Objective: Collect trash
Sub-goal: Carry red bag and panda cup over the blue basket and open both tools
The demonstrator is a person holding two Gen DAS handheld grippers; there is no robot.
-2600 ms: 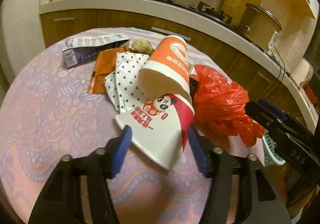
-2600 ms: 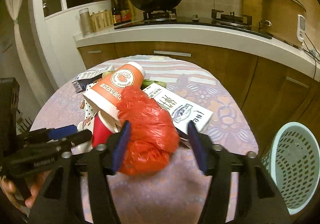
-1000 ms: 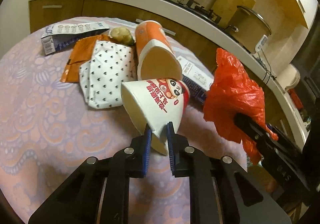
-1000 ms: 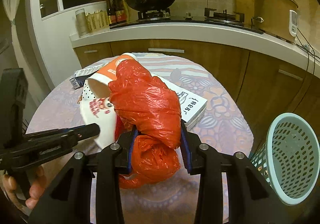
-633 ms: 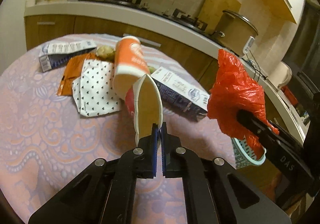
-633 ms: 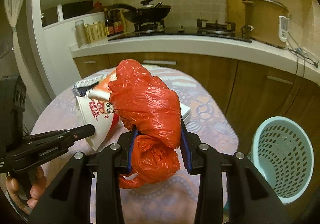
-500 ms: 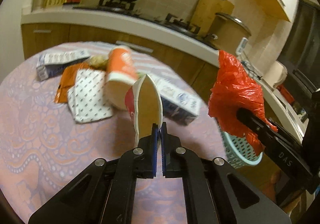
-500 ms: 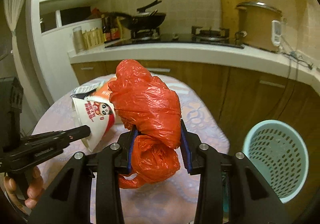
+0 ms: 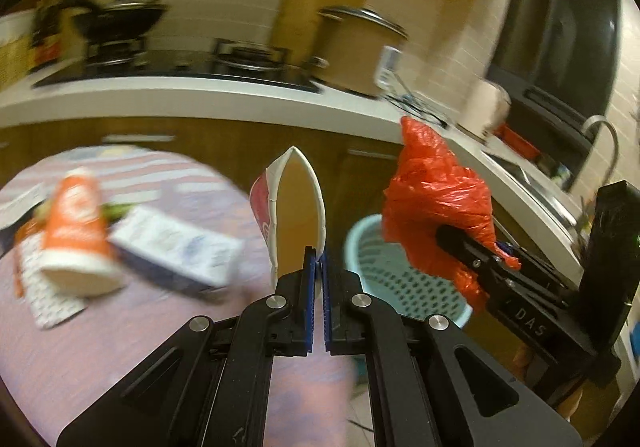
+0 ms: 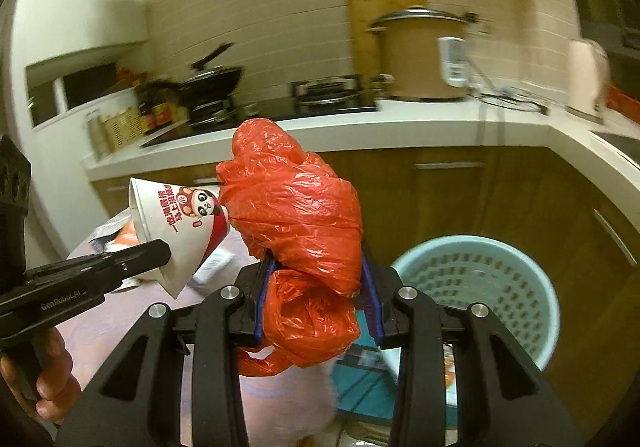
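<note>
The left gripper (image 9: pixel 316 253) has its blue-padded jaws pinched tight on the flattened rim of a white paper cup with a red band and a cartoon panda print (image 9: pixel 294 207), held up in the air with its brown inside facing the left wrist camera. The right gripper (image 10: pixel 318 267) clamps a crumpled red-orange plastic bag (image 10: pixel 296 223), which bulges above and below its pads; in the left wrist view the same bag (image 9: pixel 436 203) hangs just to the right of the cup.

Below both grippers lies a round table covered in a pink and lilac patterned cloth (image 9: pixel 120 327). On it, blurred, rest an orange and white paper cup lying on its side (image 9: pixel 76 235), a white and blue carton (image 9: pixel 180 251) just beside it, and a white wrapper with small dark dots (image 9: pixel 44 283) partly under the orange cup.

Past the table edge a pale blue perforated plastic basket (image 10: pixel 480 287) stands on the floor in front of brown wooden cabinet doors (image 10: pixel 480 199).

Farther back runs a white countertop (image 10: pixel 400 127) bearing a black wok on a gas hob (image 10: pixel 212 81), a tan lidded cooker pot (image 10: pixel 420 55), bottles and a wooden board against a pale tiled wall (image 10: pixel 260 15).
</note>
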